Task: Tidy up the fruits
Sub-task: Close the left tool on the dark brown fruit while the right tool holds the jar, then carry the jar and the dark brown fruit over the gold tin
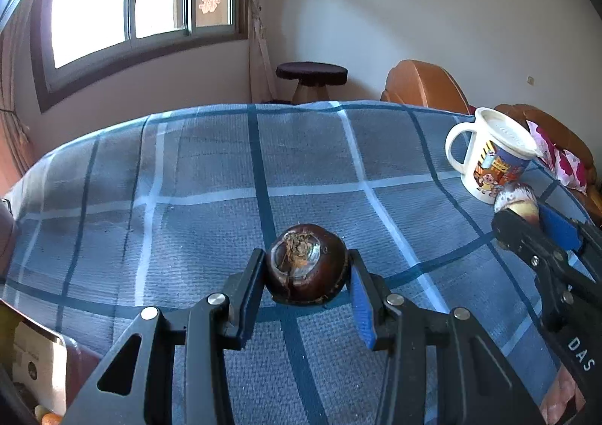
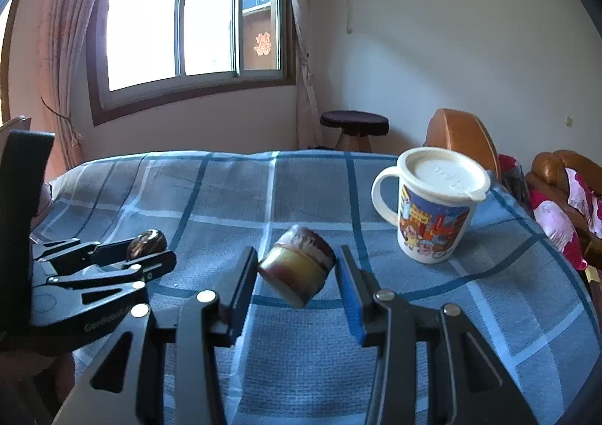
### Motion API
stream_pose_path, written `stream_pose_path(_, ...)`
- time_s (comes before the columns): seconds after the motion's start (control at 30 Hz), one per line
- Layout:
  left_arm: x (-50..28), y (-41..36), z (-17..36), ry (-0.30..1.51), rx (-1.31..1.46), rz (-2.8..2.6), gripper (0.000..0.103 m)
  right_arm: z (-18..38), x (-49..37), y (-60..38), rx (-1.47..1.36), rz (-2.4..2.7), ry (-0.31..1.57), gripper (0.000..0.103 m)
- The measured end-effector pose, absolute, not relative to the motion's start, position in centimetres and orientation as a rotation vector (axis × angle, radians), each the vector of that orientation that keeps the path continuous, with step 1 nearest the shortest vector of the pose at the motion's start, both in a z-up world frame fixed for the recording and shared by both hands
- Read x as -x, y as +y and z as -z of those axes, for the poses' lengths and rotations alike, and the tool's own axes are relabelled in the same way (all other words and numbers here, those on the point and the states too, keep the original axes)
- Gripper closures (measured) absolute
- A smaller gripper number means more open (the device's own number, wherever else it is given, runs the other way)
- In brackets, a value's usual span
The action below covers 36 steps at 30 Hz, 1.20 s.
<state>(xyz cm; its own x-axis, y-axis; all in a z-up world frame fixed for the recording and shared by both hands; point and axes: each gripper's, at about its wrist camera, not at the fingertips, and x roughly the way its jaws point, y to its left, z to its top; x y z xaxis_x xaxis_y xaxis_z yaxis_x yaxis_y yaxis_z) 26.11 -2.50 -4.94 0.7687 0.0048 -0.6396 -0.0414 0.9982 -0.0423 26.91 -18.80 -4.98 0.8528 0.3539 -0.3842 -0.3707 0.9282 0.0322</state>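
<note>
Nearest in the left wrist view, the left gripper [image 1: 306,274] has its jaws closed partway onto a dark brown water chestnut [image 1: 305,262], one pad pressed to each side, so the round fruit is pinched across its widest part and carried clear above the checked blue cloth [image 1: 210,169] rather than resting on it; a grip through the middle looks like the surest way to keep such a smooth, rounded thing from squirting out. To its right, the right gripper [image 2: 297,270] is likewise closed partway on a second, stubbier fruit [image 2: 297,263], brown on top with a pale yellowish band around it. That fruit sits tilted between the pads and also hangs above the cloth. The two grippers are side by side, each loaded, which suggests both fruits are being carried together toward wherever they are to be sorted; no bowl or tray for them is visible. At the near left edge a box [image 1: 35,361] shows only in part. Farther off on the right stands a white mug [image 2: 429,206] with a cartoon print and a lid on, well apart from both fruits. Beyond the table are a dark stool [image 2: 353,125] and brown chairs [image 2: 462,139] under the window [image 2: 188,22].
</note>
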Motion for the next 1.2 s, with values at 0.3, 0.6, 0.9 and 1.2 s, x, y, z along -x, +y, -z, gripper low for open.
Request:
stream_pose_path(0.3, -24.4, -2.8, 4.3, 0.638, 0.031, -0.037, 0.059, 4.7, -25.9, -18.9, 0.047, -0.368, 0.348, 0.058)
stream_pose_path(0.6, -23.3, -2.8, 4.0, 0.605, 0.027, -0.039, 0.059, 4.5, -24.7, -19.0, 0.048, -0.368, 0.308, 0.058)
stream_pose_path(0.9, -21.7, -2.7, 3.7, 0.570, 0.024, -0.039, 0.059, 4.3, -23.2, -19.1, 0.038, -0.368, 0.254, 0.058)
stream_pose_path(1.2, -20.0, -2.8, 3.3, 0.529, 0.005, -0.047, 0.059, 4.3, -22.1, -18.8, 0.035, -0.367, 0.229, 0.058)
